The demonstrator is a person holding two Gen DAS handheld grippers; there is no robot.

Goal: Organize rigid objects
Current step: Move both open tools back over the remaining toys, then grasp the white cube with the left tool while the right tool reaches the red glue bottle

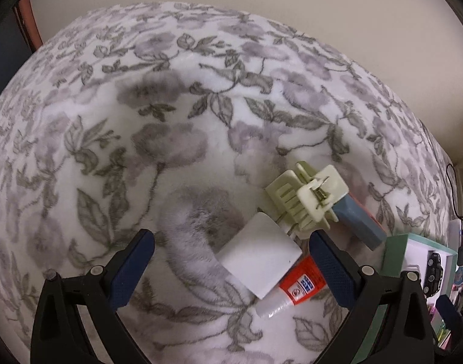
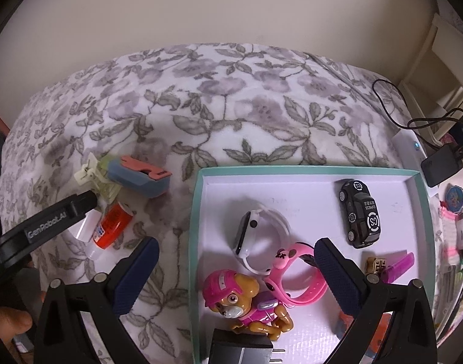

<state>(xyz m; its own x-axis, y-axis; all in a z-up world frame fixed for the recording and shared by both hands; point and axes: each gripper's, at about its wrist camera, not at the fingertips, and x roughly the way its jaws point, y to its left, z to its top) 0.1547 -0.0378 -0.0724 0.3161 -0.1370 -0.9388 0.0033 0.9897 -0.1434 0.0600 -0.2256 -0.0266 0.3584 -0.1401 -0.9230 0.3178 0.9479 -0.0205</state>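
Both grippers hover over a bed covered by a floral blanket (image 1: 140,121). The left gripper (image 1: 231,268) stands wide with nothing between its fingers, just above a small white block (image 1: 258,257) that lies on an orange glue tube (image 1: 295,285). At about two o'clock from the block lies a pale green hair claw (image 1: 304,197), touching a blue-and-pink block (image 1: 359,221).

The right gripper (image 2: 236,273) is also spread wide and grips nothing, over a teal-rimmed tray (image 2: 198,212) with a white floor. Inside the tray, a white smartwatch (image 2: 255,230) lies near the middle, a black toy car (image 2: 359,212) at two o'clock from it, a pink watch (image 2: 295,285) at five o'clock and touching its strap, and a pink-helmeted toy pup (image 2: 243,303) at six o'clock. A purple comb (image 2: 395,264) lies by the tray's right wall.
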